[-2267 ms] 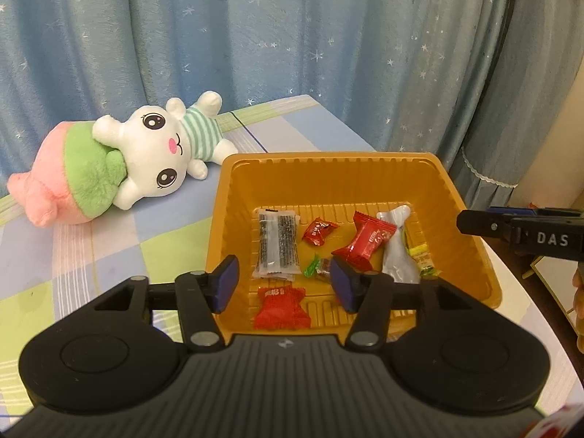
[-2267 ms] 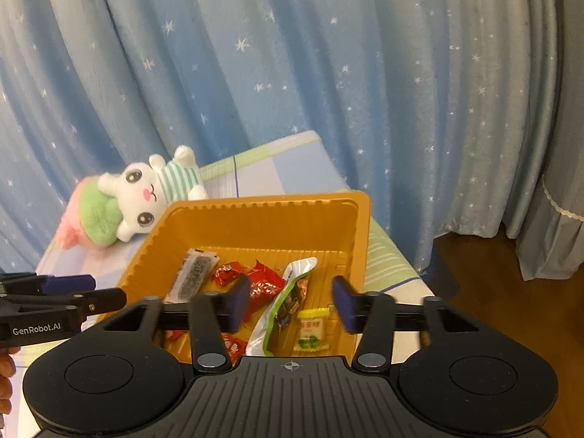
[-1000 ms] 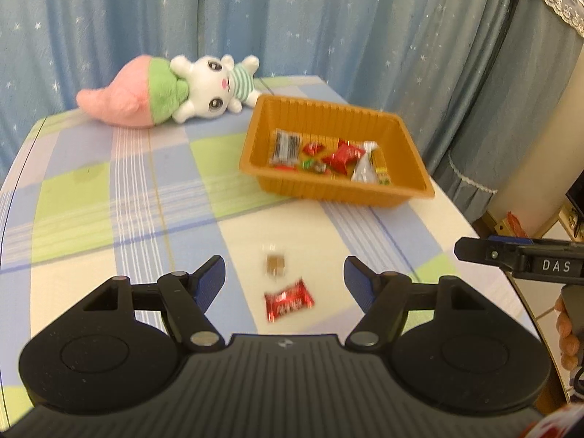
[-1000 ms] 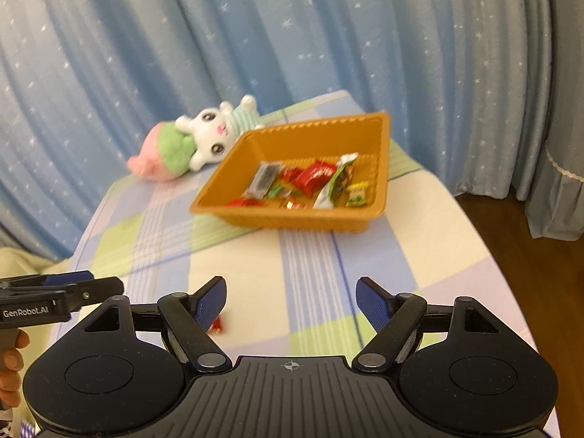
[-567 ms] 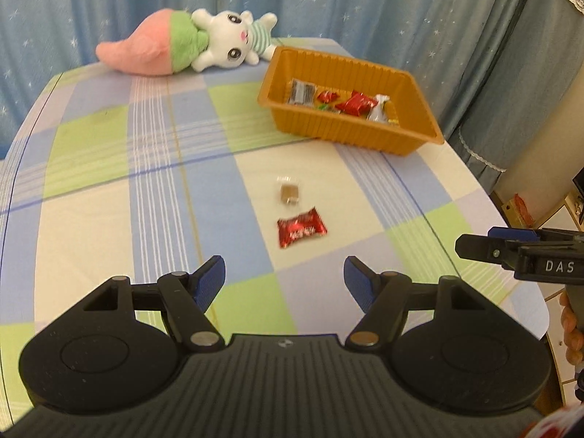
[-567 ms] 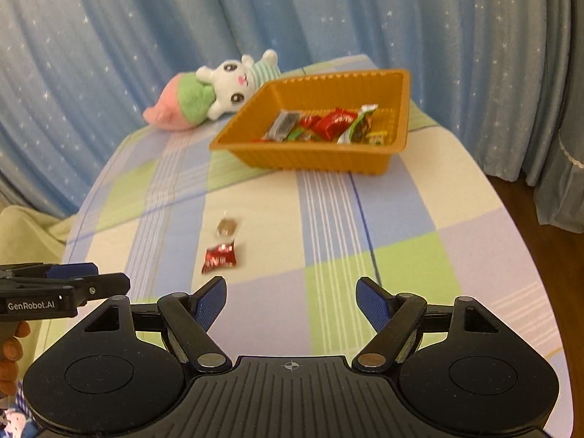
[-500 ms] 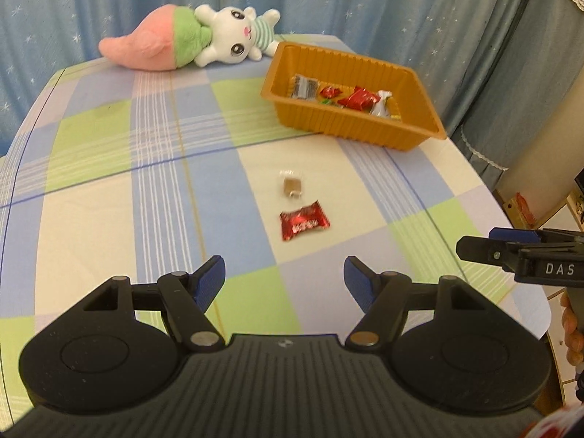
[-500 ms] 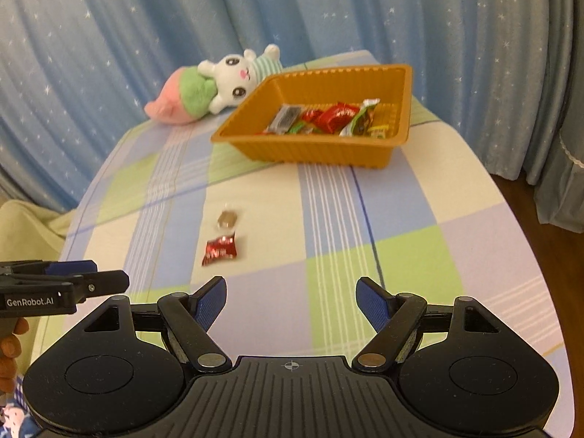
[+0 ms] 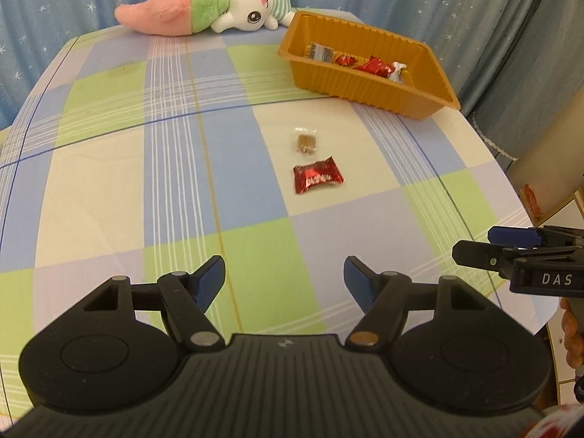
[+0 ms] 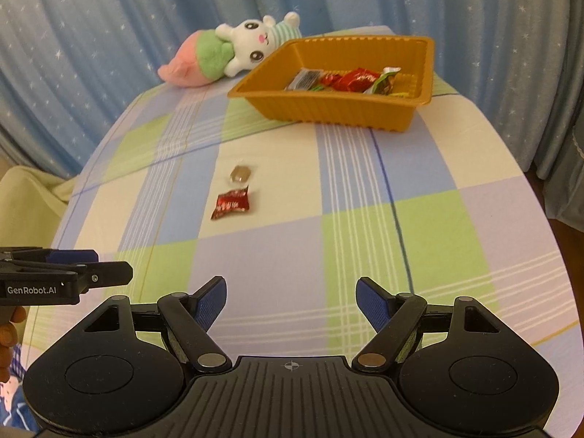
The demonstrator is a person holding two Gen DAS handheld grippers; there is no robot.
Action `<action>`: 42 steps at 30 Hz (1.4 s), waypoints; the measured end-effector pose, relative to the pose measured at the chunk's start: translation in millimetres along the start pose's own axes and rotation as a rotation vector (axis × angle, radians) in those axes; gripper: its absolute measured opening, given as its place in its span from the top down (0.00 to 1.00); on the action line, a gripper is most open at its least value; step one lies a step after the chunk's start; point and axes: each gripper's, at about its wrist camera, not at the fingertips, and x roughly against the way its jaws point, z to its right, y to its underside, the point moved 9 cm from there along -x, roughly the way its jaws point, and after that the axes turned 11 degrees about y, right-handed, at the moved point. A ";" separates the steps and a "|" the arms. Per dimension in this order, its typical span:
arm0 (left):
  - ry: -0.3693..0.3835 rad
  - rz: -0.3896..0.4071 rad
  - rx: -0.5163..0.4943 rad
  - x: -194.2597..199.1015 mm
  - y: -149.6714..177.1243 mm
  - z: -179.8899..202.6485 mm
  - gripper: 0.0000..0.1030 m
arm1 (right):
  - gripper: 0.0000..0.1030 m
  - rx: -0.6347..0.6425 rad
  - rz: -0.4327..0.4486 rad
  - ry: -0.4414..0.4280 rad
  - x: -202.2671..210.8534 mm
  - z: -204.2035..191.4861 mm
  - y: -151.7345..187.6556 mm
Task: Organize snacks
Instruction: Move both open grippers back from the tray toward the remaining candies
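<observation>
- The left gripper (image 9: 284, 276) has its blue fingers spread with nothing between them, and it hangs over the near part of the checked tablecloth (image 9: 109, 168).
- The right gripper (image 10: 291, 299) is likewise spread and empty, pointing down toward the cloth.
- Two snacks lie loose, both well short of the orange tray (image 9: 368, 84): a red-wrapped candy (image 9: 317, 179) on the side away from the tray, and a small brown candy in clear wrap (image 9: 306, 143) just beside it, nearer the tray.
- The tray already holds several wrapped snacks; a plush rabbit (image 9: 204, 18) lies beyond its far corner.
- The step in hand is probably picking up the red candy, which lies closer to the grippers.
- To do it well: come down straight over the wrapper, straddle its body rather than a crimped end, and close without nudging the brown candy.
</observation>
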 end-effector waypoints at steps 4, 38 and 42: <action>-0.010 -0.016 0.006 -1.1 8.9 -1.6 0.33 | 0.24 0.023 -0.021 0.000 -5.9 -4.4 6.0; 0.014 -0.025 -0.081 -36.8 0.8 -3.8 0.33 | 0.24 0.045 -0.082 0.005 -45.2 -10.1 6.1; 0.016 -0.019 -0.163 -53.3 -9.5 1.6 0.33 | 0.24 0.014 -0.077 0.022 -48.1 1.5 -2.1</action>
